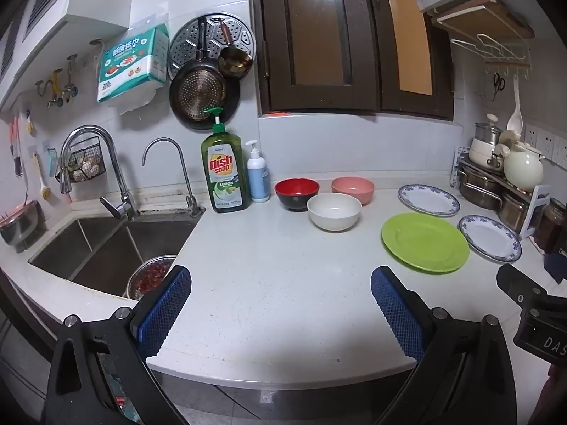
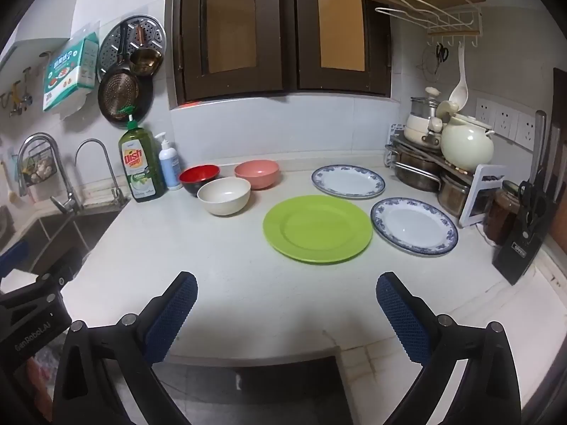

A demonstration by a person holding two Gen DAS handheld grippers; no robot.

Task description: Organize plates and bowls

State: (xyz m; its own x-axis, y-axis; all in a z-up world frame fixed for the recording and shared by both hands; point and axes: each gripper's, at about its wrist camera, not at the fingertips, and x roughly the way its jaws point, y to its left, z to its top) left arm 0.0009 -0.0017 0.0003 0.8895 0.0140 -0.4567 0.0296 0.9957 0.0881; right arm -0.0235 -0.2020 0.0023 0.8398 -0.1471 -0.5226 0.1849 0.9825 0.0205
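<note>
- Looking at it from the near edge first: both grippers sit over the front lip of the counter, well short of any dish. The left gripper has its blue pads spread wide with nothing between them, and the right gripper is the same, jaws apart and empty.
- Next out, on the right half, is the green plate, lying flat on its own. Just right of it is a blue-rimmed plate, close but I'd say not quite touching. A second blue-rimmed plate is farther back, near the pot rack.
- Left of the plates sit three bowls bunched together: the white bowl nearest, the red bowl behind it to the left, and the pink bowl behind to the right. All upright, none nested.
- Far left is the dish soap by the sink.
- So progress-wise, basically zero as far as I can tell: nothing stacked, nothing held. Still left is stacking three plates and nesting three bowls.
</note>
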